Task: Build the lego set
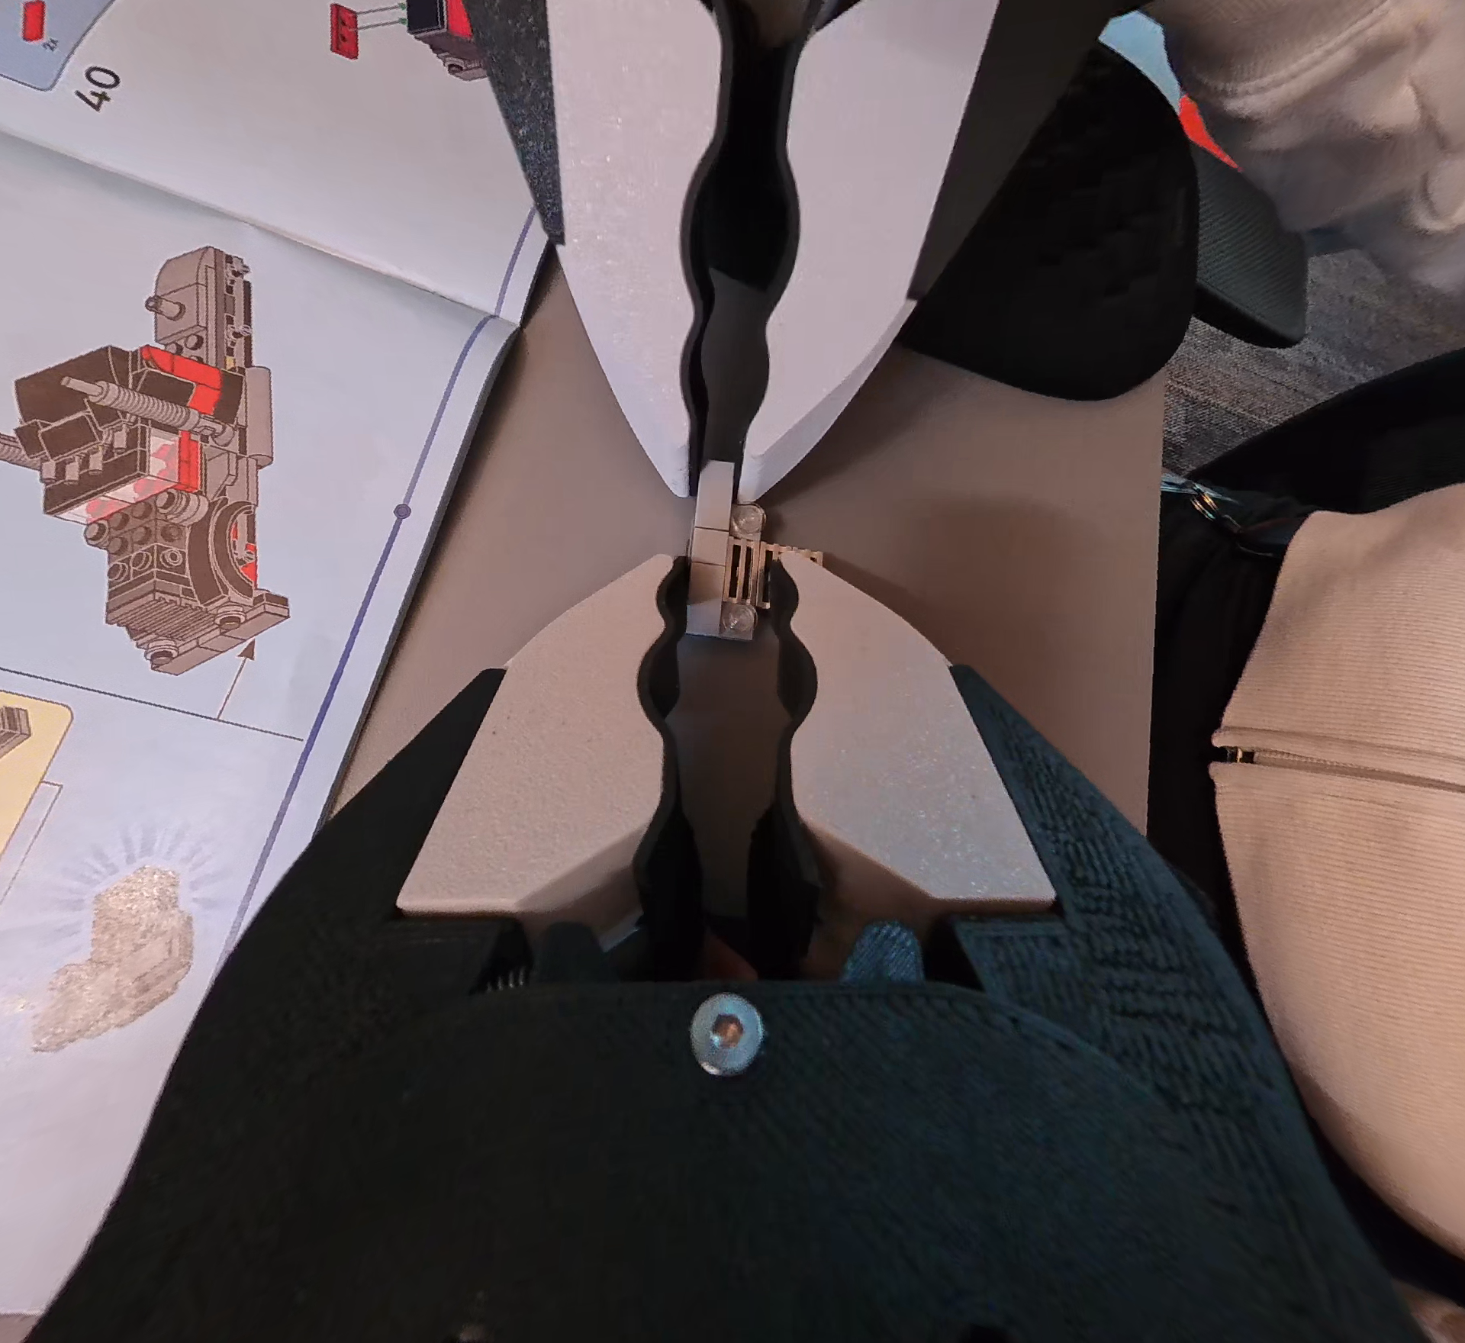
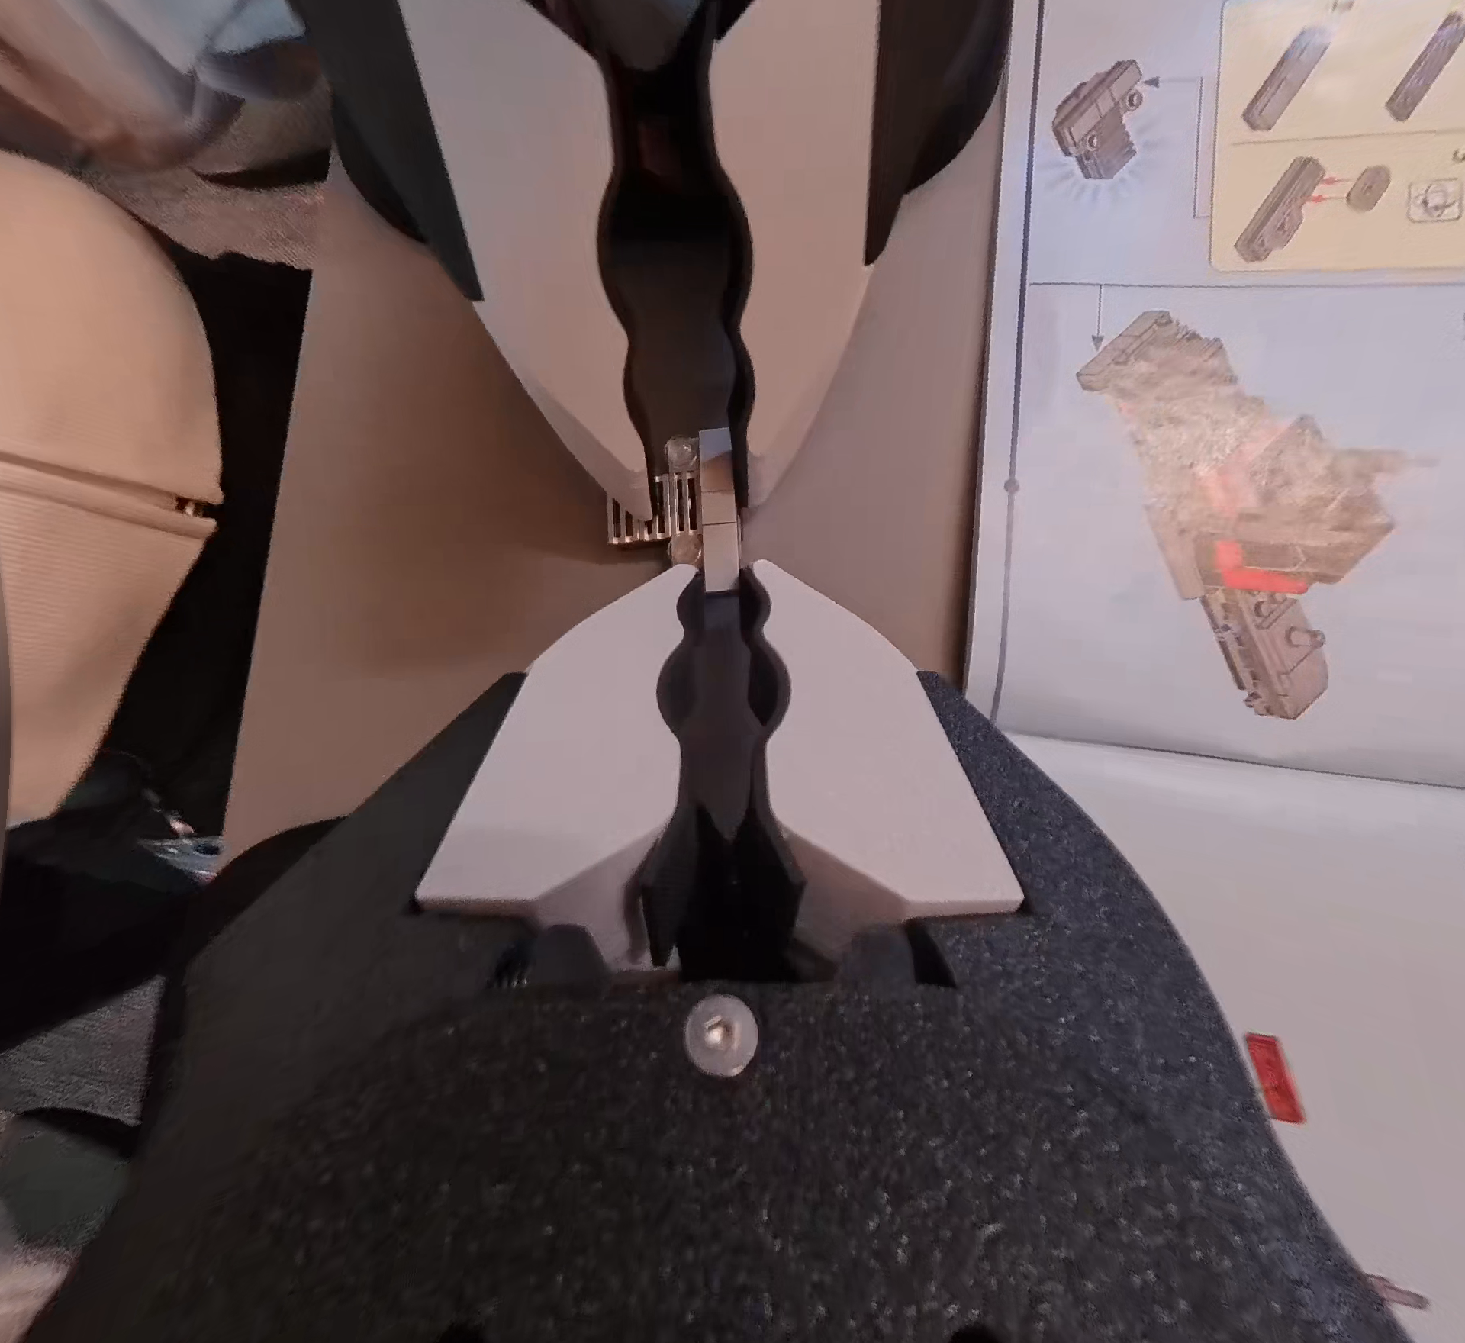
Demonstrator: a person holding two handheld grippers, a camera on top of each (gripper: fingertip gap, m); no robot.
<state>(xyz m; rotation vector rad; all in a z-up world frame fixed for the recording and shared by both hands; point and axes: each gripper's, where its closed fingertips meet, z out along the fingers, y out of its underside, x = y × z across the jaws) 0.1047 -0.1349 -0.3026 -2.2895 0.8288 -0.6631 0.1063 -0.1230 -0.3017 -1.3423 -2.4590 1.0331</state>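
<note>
Both grippers meet nose to nose over the instruction booklet's (image 1: 238, 369) table-side edge, left gripper (image 1: 717, 591) and right gripper (image 2: 717, 575) each clamped on opposite ends of the small grey assembly (image 1: 725, 568), its long axis running between them.

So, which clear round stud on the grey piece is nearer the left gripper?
The lower stud on the grey piece in the left wrist view, at the left gripper; the other stud sits by the right gripper.
</note>
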